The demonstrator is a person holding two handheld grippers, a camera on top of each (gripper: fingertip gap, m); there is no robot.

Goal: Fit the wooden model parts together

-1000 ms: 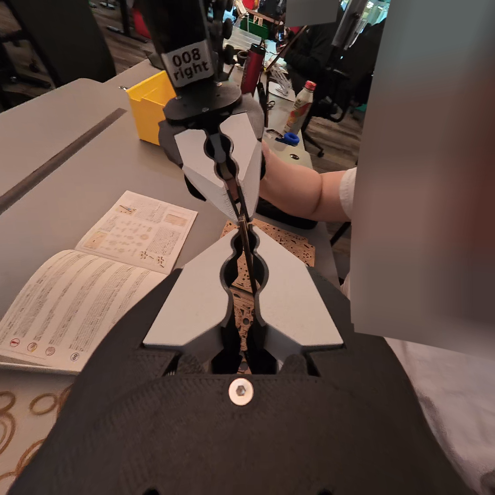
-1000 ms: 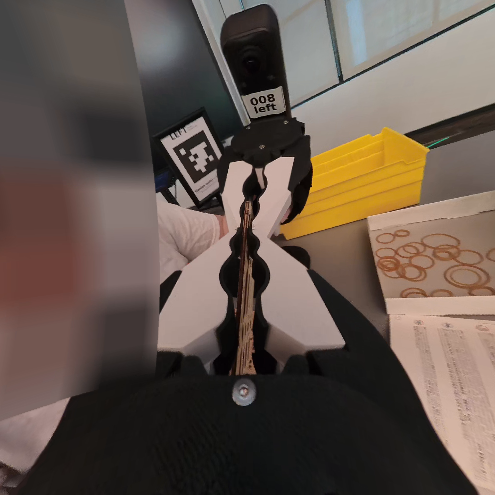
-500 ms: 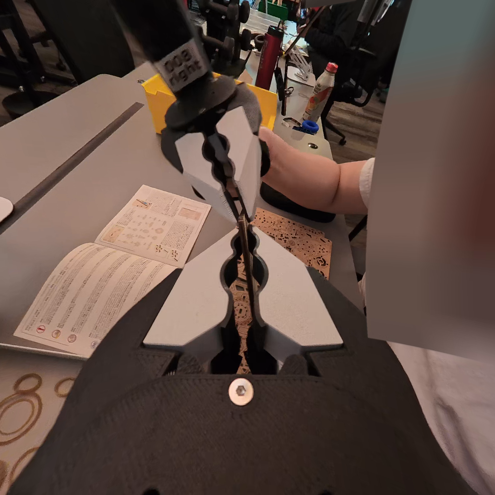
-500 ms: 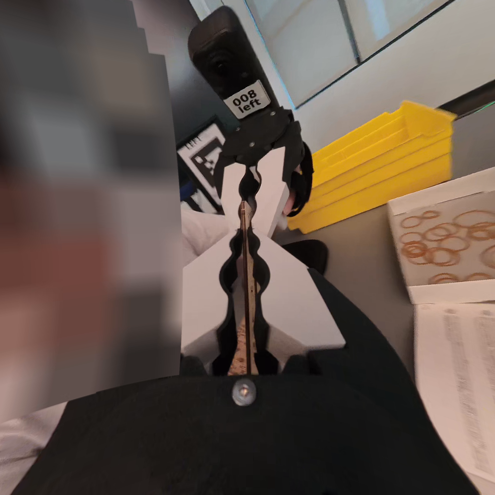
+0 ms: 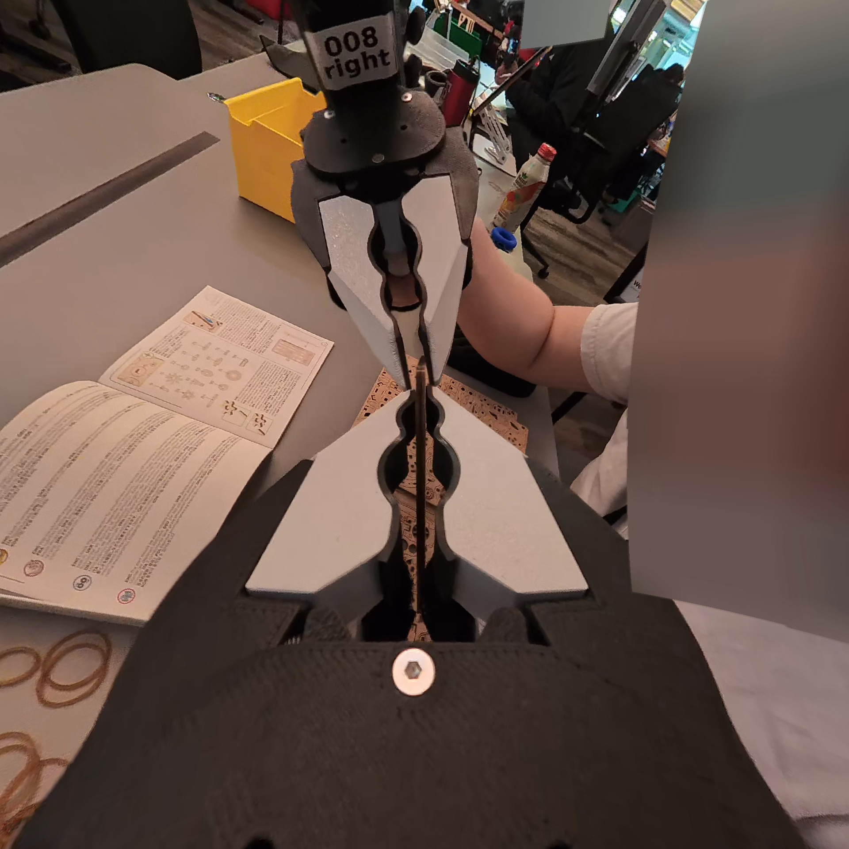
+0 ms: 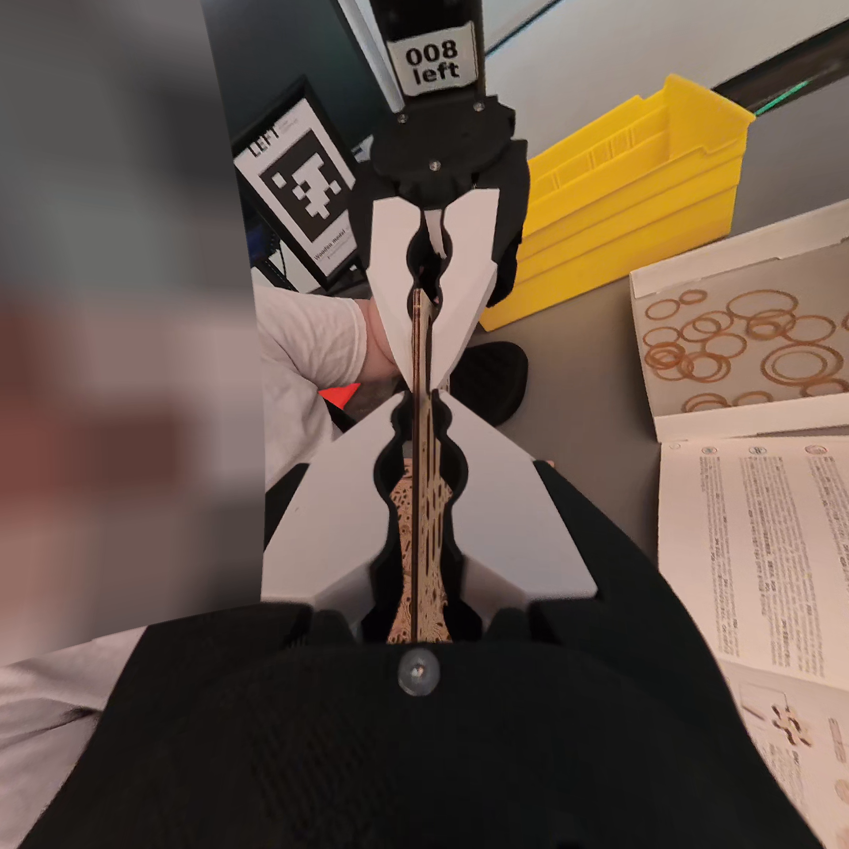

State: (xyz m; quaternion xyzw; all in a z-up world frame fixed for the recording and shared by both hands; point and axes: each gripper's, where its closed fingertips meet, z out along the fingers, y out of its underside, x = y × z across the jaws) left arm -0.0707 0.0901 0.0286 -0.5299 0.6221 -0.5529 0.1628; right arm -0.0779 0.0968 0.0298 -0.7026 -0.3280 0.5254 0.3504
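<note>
I was mid-transfer: my left gripper [image 5: 417, 397] clenched the thin wooden sheet [image 5: 420, 478] edge-on, my right gripper [image 6: 420, 395] pinched its far end tip-to-tip. Next, I judged, came aligning the parts squarely.

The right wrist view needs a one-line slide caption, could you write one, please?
Both grippers meet tip to tip on a thin wooden sheet held edge-on.

Two grippers meet nose to nose, left gripper [image 5: 417, 399] and right gripper [image 6: 420, 390]. One yellow bin [image 5: 264, 138], one open instruction booklet [image 5: 138, 441], one drink bottle [image 5: 523, 183], one wooden sheet [image 5: 478, 409], rubber bands [image 6: 744, 344] too tangled to count.
</note>
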